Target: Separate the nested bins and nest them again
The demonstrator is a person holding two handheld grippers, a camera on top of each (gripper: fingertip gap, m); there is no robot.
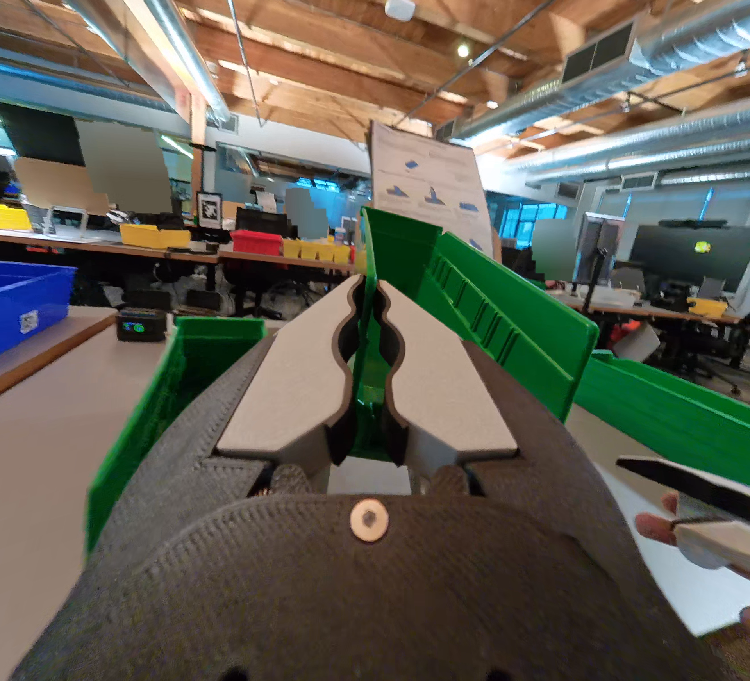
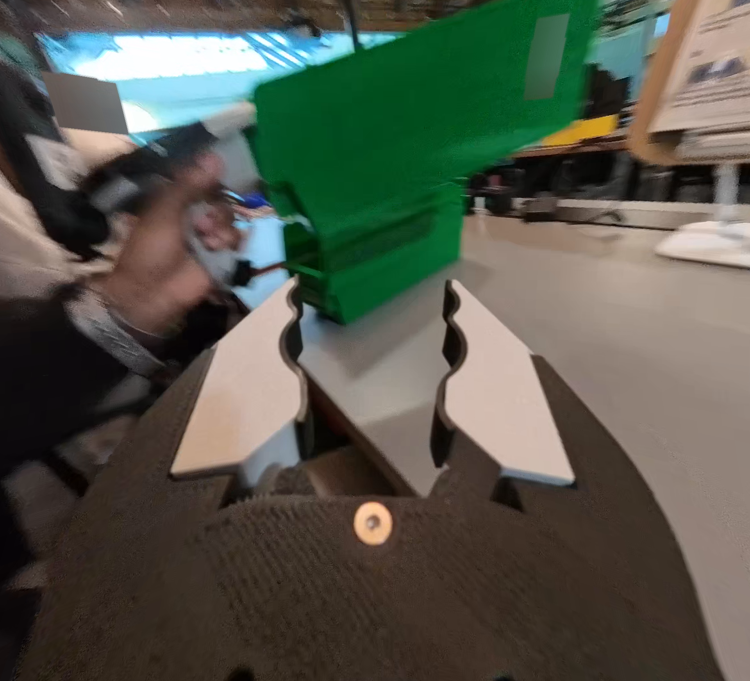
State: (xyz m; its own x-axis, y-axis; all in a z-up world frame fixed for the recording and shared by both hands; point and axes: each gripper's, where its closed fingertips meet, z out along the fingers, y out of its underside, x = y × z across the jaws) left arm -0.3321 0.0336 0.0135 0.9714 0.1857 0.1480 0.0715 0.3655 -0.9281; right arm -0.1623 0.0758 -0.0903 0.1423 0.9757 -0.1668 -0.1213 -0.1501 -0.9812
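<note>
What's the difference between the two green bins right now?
The upper green bin is tilted up, one end raised; the lower green bin lies flat on the grey table. The left tongs are shut on the upper green bin's wall; no tongs hold the lower green bin, since the right tongs are open. Both are the same green plastic.

- In the left wrist view, the left gripper [image 1: 368,288] pinches an end wall of the upper bin [image 1: 479,296], which tilts up out of the lower bin [image 1: 669,410] lying on the table [image 1: 52,458].
- The right gripper [image 2: 371,288], jaws apart, hovers just before the lower bin's near end.
- A poster board [image 1: 426,178] stands behind the bins.
- Another bin [image 1: 32,296] sits at far left.
</note>
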